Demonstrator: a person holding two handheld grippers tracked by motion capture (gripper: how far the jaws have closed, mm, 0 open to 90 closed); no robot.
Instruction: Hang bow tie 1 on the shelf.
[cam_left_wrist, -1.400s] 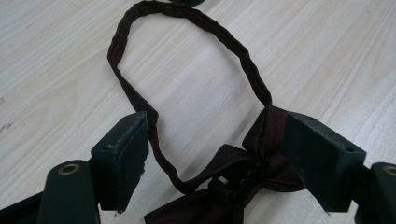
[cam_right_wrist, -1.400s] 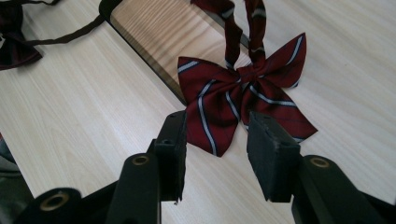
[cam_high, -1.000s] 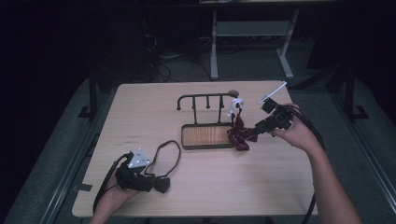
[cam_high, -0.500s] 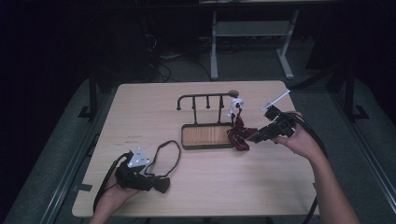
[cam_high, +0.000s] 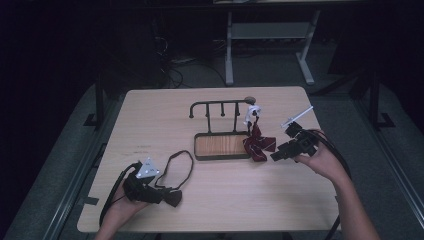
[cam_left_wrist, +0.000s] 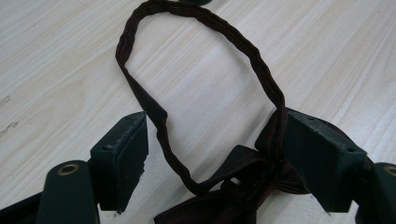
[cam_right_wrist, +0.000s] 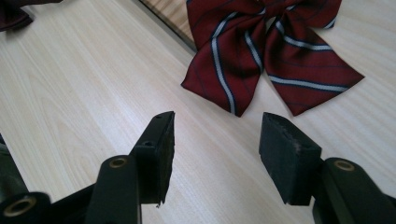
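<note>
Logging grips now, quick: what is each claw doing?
Left claw: open, the dark bow tie lying between its jaws, not pinched.
Right claw: open, jaws just widening, nothing between them, striped bow tie ahead.

The room around my table (cam_high: 150, 115) is looking very dark from high up. Close up, soft light is making the wood bright, and my black jaws are looking a bit blurry.
</note>
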